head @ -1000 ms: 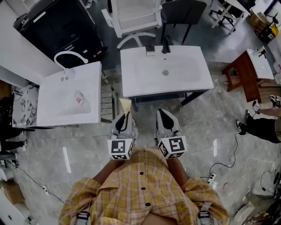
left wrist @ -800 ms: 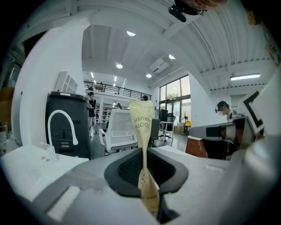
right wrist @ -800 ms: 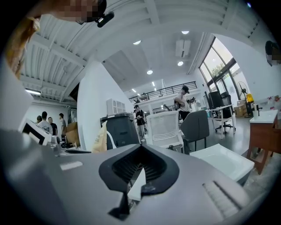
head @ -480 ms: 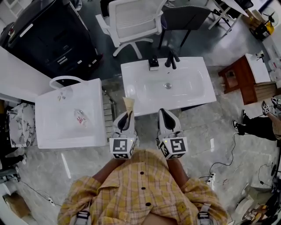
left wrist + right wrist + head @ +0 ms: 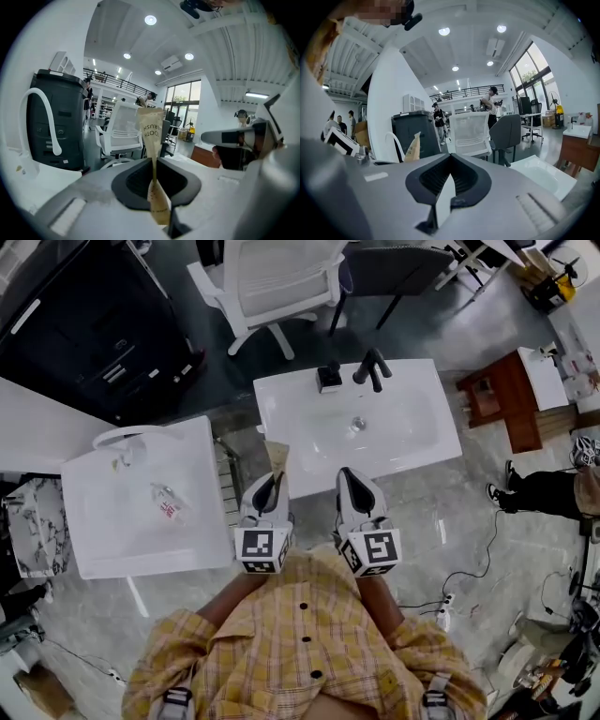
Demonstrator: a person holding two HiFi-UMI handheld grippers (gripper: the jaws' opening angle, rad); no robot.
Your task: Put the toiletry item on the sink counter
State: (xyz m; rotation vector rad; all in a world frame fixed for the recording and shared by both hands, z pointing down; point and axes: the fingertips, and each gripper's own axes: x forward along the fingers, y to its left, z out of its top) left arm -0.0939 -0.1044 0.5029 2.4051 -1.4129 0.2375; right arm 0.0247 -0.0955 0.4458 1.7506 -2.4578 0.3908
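Observation:
A tan paper toothbrush packet (image 5: pixel 277 457) stands upright in my left gripper (image 5: pixel 270 480), whose jaws are shut on its lower part. In the left gripper view the packet (image 5: pixel 153 133) rises between the closed dark pads of the left gripper (image 5: pixel 153 161). My right gripper (image 5: pixel 349 474) is beside it, shut with nothing in it. In the right gripper view the right gripper (image 5: pixel 450 157) has its jaws together, and the packet (image 5: pixel 412 147) shows to the left. Both grippers hover just before the near edge of the white sink counter (image 5: pixel 412 427), which has a black faucet (image 5: pixel 373 367).
A small black item (image 5: pixel 329 378) stands by the faucet. A second white sink (image 5: pixel 103 531) at the left holds a small packet (image 5: pixel 166 502). A white chair (image 5: pixel 272 277) and a dark cabinet (image 5: pixel 84 324) are beyond. A brown stand (image 5: pixel 497 399) and a person's leg (image 5: pixel 548 493) are at the right.
The view has moved forward, so the sink counter with the black faucet now lies closer to the grippers. Both grippers keep the same pose, and the packet stays in the left jaws.

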